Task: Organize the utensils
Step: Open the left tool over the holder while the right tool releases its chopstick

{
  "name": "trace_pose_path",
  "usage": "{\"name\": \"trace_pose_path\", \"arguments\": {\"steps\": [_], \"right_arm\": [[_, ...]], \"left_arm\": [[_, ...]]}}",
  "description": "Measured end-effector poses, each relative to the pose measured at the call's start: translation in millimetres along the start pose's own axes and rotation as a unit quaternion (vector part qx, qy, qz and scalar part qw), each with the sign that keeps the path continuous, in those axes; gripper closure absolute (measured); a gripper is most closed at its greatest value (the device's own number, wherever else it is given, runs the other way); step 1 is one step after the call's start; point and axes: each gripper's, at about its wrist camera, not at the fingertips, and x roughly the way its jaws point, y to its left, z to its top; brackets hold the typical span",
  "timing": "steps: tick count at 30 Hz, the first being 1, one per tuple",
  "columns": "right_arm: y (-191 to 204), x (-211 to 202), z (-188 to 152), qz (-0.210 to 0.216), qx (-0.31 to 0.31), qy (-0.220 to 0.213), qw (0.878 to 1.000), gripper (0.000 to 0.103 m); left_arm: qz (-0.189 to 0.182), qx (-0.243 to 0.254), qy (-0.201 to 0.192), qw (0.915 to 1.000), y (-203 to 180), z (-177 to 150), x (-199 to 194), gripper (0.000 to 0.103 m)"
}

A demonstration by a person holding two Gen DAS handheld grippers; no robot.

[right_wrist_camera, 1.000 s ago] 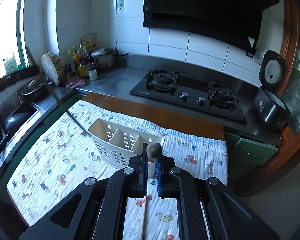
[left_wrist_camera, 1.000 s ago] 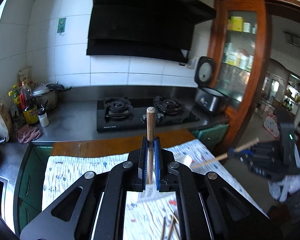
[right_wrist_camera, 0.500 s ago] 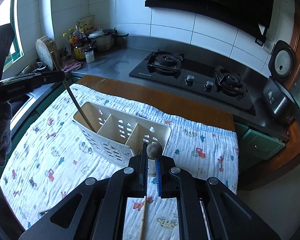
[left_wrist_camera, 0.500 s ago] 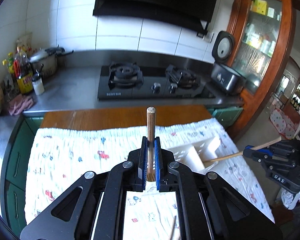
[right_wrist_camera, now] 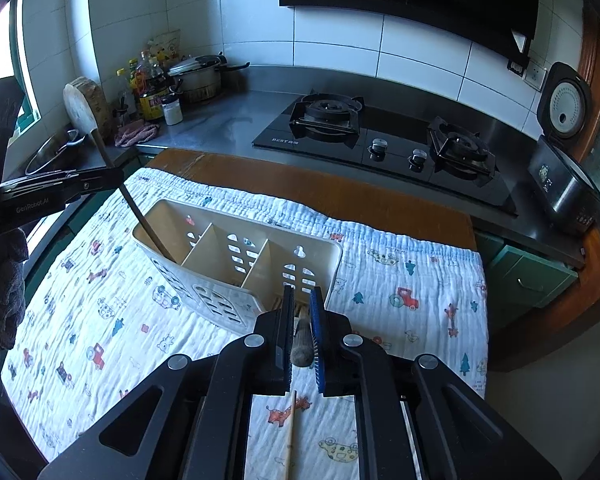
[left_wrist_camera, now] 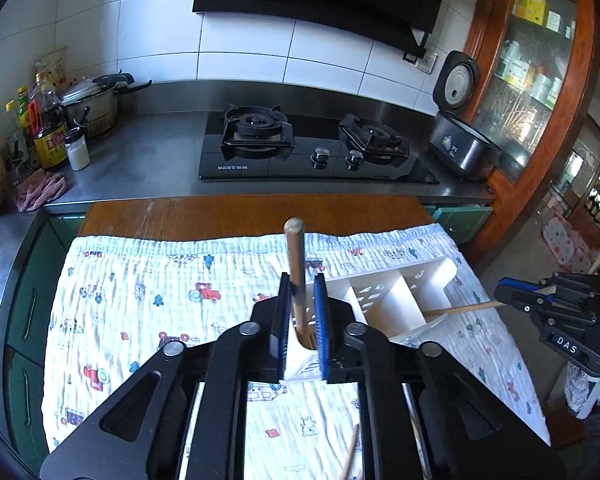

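Observation:
A white three-compartment utensil caddy (left_wrist_camera: pixel 420 270) (right_wrist_camera: pixel 204 300) lies on a printed cloth. My left gripper (left_wrist_camera: pixel 302 280) hangs over its end compartment. Its jaws are opening: a wooden stick (left_wrist_camera: pixel 294 248) leans on the left pad, clear of the right one, with its lower end in the compartment. My right gripper (right_wrist_camera: pixel 302 290) is over the opposite end compartment, its jaws also opening. A round-ended wooden handle (right_wrist_camera: pixel 302 354) sits loosely between its pads and runs down into the caddy. Each view shows the other gripper (left_wrist_camera: pixel 512 290) (right_wrist_camera: pixel 116 176) at its side.
Loose chopsticks (left_wrist_camera: pixel 350 456) (right_wrist_camera: pixel 290 432) lie on the cloth (left_wrist_camera: pixel 140 320) near me. Behind the wooden table stand a gas stove (left_wrist_camera: pixel 312 148), a rice cooker (left_wrist_camera: pixel 460 148), a pot (left_wrist_camera: pixel 92 108) and bottles (left_wrist_camera: pixel 50 136). A sink (right_wrist_camera: pixel 52 156) lies at the left.
Both grippers sank toward the caddy and the sticks' lower ends went into its end compartments. Both pairs of jaws have parted slightly, and the right stick's round end has slipped lower between the pads.

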Motion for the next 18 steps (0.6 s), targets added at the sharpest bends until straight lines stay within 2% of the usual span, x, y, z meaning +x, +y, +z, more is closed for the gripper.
{"name": "trace_pose_path", "arguments": {"steps": [3, 7, 9, 14, 18], "right_arm": [[-1.9, -13.8, -0.1, -0.007, 0.002, -0.018, 1.0, 0.081], [-5.7, -44.8, -4.8, -0.02, 0.008, -0.051, 0.998, 0.075], [-5.7, -61.3, -10.4, -0.023, 0.01, -0.065, 0.998, 0.068], [5.2, -96.5, -45.6, -0.032, -0.005, -0.09, 0.995, 0.064], [17.1, -101.1, -86.9, -0.03, -0.015, -0.08, 0.996, 0.064]], "left_arm": [[0.008, 0.003, -0.014, 0.9999, -1.3, 0.4, -12.6, 0.071], [0.006, 0.005, -0.037, 0.9993, -4.8, -1.2, -40.1, 0.06], [0.004, 0.008, -0.051, 0.9986, -7.3, -6.3, -56.0, 0.056], [-0.001, 0.028, -0.061, 0.9978, -13.1, -38.6, -89.3, 0.051], [-0.022, 0.026, -0.058, 0.9977, -13.0, -76.4, -104.8, 0.047]]}}
